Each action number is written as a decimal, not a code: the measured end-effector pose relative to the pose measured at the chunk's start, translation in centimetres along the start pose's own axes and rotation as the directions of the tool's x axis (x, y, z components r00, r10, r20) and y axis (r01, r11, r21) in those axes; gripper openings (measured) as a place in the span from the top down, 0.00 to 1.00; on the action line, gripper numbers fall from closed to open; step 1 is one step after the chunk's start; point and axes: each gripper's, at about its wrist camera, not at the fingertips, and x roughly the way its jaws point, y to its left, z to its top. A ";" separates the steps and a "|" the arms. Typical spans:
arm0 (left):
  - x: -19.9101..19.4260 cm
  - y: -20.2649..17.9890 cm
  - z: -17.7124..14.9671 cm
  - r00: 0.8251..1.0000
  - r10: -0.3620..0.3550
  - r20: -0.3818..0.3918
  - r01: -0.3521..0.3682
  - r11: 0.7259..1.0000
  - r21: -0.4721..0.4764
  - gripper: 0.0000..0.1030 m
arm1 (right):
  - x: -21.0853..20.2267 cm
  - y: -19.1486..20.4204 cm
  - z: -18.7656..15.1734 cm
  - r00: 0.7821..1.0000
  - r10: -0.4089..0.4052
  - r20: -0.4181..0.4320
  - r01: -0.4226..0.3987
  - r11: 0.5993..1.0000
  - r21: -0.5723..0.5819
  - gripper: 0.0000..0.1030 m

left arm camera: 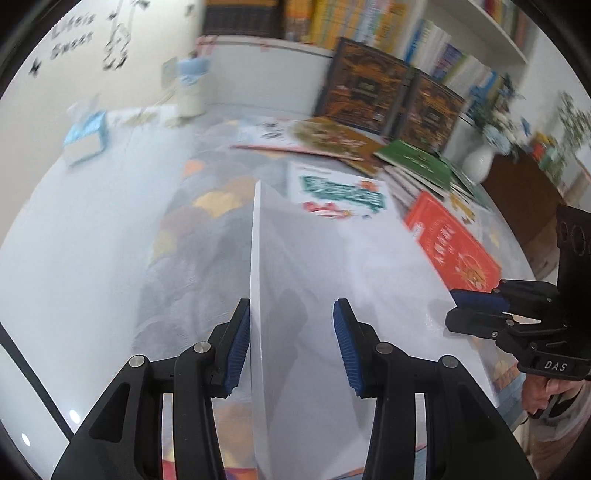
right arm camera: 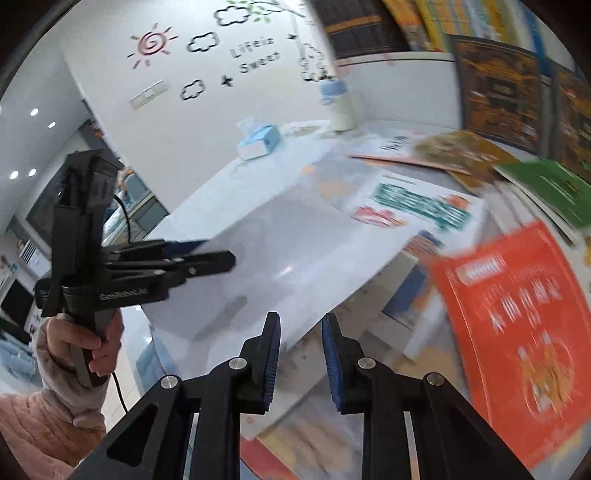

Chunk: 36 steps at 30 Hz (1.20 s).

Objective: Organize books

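Now the left claw [left arm camera: 291, 347] is gripping a white book [left arm camera: 295, 258] edge-on btwn its jaws; right claw [right arm camera: 301, 363] is hanging narrow, empty; keep it level w/ the worktop [left arm camera: 74, 229].

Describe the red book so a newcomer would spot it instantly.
Start at the bookshelf behind the table. Below it, loose books lie scattered; beside the green book, nearer the camera, lies the red book. It alone has a bright red-orange cover with pale lettering.
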 end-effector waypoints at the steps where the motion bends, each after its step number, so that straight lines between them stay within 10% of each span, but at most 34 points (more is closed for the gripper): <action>1: 0.1 1.0 -0.2 1.000 0.004 -0.001 -0.004 1.000 -0.018 0.61 | 0.6 0.7 0.6 1.000 -0.005 0.004 0.005 1.000 -0.020 0.78; 11: 2.5 9.0 -1.6 0.999 -0.028 -0.040 0.020 0.983 -0.185 0.61 | 9.4 2.3 3.3 0.990 0.083 -0.110 -0.082 0.997 0.012 0.78; 19: 3.1 9.5 -0.5 0.996 0.092 -0.012 -0.093 0.988 -0.126 0.60 | 10.8 2.2 1.9 0.986 0.091 -0.140 -0.081 0.994 0.075 0.78; 24: 3.6 9.0 -0.8 0.990 0.136 -0.038 -0.138 0.988 -0.066 0.59 | 9.9 1.9 0.9 0.984 -0.047 -0.171 0.055 0.998 0.043 0.78; 36: 3.5 8.6 -0.8 0.984 0.171 -0.050 -0.173 0.984 -0.045 0.57 | 10.7 3.2 0.2 0.981 0.004 -0.191 -0.001 1.000 0.019 0.72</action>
